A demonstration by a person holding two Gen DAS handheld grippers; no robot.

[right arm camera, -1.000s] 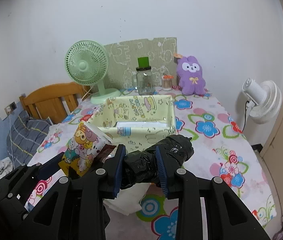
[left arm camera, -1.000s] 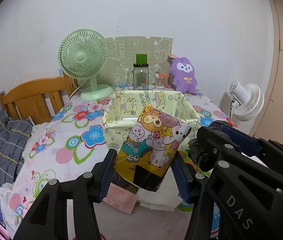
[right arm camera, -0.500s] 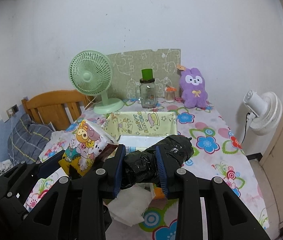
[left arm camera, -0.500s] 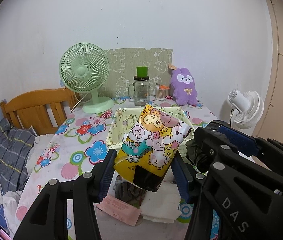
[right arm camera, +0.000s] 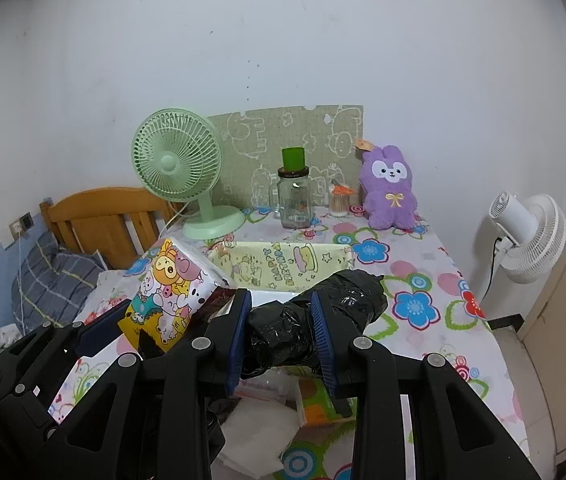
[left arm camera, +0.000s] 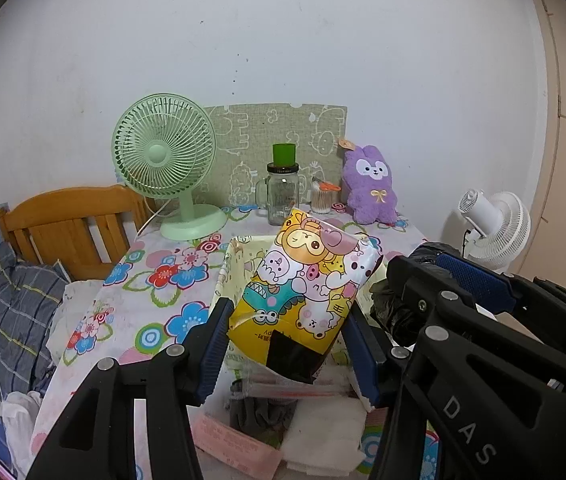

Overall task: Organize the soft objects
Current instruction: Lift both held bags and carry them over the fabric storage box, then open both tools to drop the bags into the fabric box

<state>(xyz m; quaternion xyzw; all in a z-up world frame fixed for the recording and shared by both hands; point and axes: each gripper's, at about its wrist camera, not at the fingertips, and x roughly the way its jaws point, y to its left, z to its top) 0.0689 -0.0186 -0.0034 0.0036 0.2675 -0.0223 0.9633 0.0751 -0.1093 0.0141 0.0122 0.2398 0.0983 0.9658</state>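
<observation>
My left gripper (left arm camera: 289,346) is shut on a cartoon-printed soft pack (left arm camera: 303,300), held up above the table. The same pack (right arm camera: 171,296) shows at the left of the right wrist view. My right gripper (right arm camera: 283,340) is shut on a crumpled black plastic bag (right arm camera: 315,316), also lifted; it appears at the right of the left wrist view as a black bag (left arm camera: 395,312). Behind both stands a pale yellow fabric bin (right arm camera: 283,266), its rim (left arm camera: 239,248) visible past the pack. White folded cloths (right arm camera: 259,436), a grey glove (left arm camera: 259,412) and a pink packet (left arm camera: 239,446) lie below the grippers.
On the flowered tablecloth (right arm camera: 415,276) at the back stand a green fan (left arm camera: 167,168), a glass jar (left arm camera: 283,196) with a green cup, a toothpick holder (left arm camera: 321,198) and a purple plush rabbit (right arm camera: 391,188). A white fan (right arm camera: 531,232) is right; a wooden bed (left arm camera: 67,224) left.
Both grippers have risen and drawn back from the yellow bin, each still holding its item. The bin looks smaller and lower, and more of the cloths on the near table edge shows.
</observation>
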